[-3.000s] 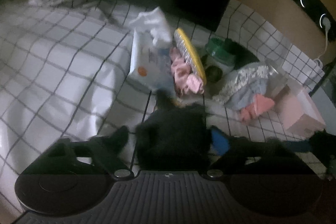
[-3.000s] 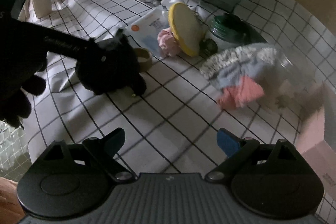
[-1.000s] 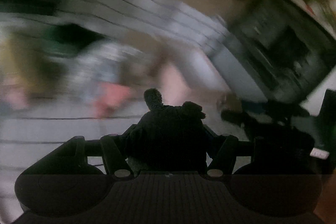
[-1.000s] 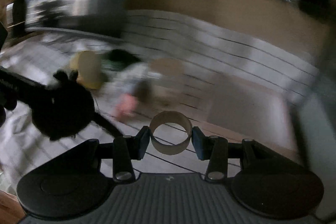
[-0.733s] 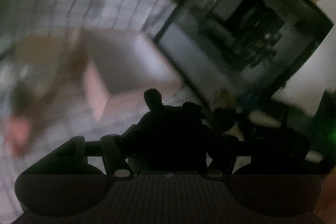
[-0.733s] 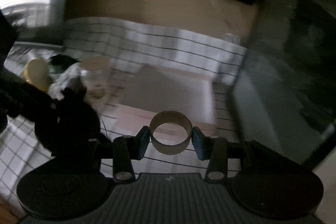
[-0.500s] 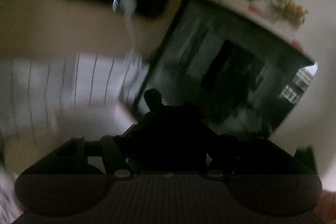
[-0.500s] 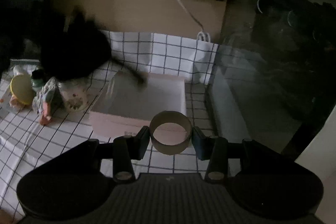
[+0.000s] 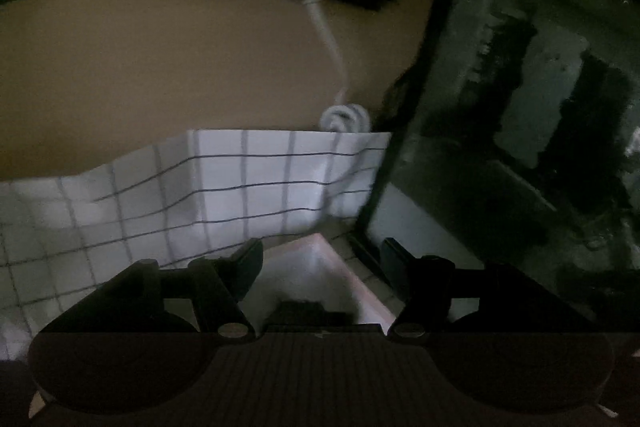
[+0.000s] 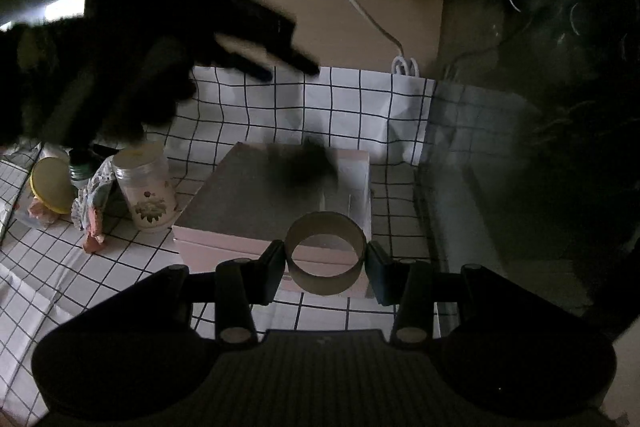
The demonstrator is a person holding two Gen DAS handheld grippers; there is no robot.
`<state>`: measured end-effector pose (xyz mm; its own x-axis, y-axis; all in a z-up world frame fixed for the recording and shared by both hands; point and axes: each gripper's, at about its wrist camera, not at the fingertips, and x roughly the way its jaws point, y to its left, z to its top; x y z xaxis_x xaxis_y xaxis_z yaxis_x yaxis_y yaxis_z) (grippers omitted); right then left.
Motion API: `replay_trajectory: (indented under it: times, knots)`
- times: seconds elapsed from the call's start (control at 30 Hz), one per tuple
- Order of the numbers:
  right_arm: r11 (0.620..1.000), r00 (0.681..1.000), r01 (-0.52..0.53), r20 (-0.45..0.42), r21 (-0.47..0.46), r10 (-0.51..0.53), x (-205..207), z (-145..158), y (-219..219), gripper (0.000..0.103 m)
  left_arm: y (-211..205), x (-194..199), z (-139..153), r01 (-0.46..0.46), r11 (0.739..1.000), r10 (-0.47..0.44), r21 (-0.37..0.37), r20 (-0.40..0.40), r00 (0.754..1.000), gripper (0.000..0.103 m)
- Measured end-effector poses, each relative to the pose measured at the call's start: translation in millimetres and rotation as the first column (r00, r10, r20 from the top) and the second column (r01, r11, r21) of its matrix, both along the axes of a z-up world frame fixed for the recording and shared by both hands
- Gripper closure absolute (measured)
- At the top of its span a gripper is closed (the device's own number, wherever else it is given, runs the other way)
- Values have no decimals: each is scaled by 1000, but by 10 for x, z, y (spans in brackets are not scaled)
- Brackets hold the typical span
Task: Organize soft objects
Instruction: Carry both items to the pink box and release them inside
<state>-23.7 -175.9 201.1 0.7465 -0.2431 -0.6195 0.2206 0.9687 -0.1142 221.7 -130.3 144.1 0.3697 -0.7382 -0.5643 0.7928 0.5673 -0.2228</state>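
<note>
Right claw clamps a cardboard ring; left claw stands open over the pink box.

The right gripper (image 10: 326,261) pinches the cardboard ring (image 10: 325,251) between both pads, just in front of the pink box (image 10: 224,247). The left gripper (image 9: 322,259) has its jaws apart with nothing between them, above a corner of that box. A blurred black soft toy (image 10: 302,167) shows over the box's open top. Left of the box stand a floral jar (image 10: 146,187), bunched cloths (image 10: 94,207) and a yellow lid (image 10: 50,189) on the checked cloth (image 10: 352,99).
</note>
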Motion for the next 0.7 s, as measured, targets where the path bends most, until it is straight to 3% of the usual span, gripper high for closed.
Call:
replay_trajectory:
  times: [0.13, 0.27, 0.37, 0.4, 0.47, 0.6, 0.7]
  knots:
    - [1000, 1000, -14, -6, 2, 14, 101, -37, -50, 60, 387, 14, 62, -92, 989, 85, -112, -64, 994, 33]
    - [998, 998, -61, 17, 0, 61, 343, -47, -27, 60, 970, -152, 98, -174, 978, 168, -117, -61, 984, 33]
    - [997, 995, -80, 58, -23, 81, 589, -38, 31, 58, 1528, -266, 13, -283, 953, 270, -112, -118, 955, 33]
    - [997, 994, -70, 86, -44, 73, 685, -50, 56, 55, 1737, -307, -39, -334, 937, 318, -105, -143, 937, 33]
    - [997, 993, -41, 109, -71, 49, 836, -93, 88, 35, 2111, -433, -172, -418, 904, 399, -91, -176, 900, 33]
    - [998, 995, -66, 68, -16, 67, 1030, -238, 200, 35, 2836, -695, -440, -585, 810, 562, -41, -230, 794, 33]
    - [991, 993, -117, 15, 61, 116, 1028, -389, 391, 35, 3234, -883, -525, -654, 757, 639, -3, -204, 741, 33]
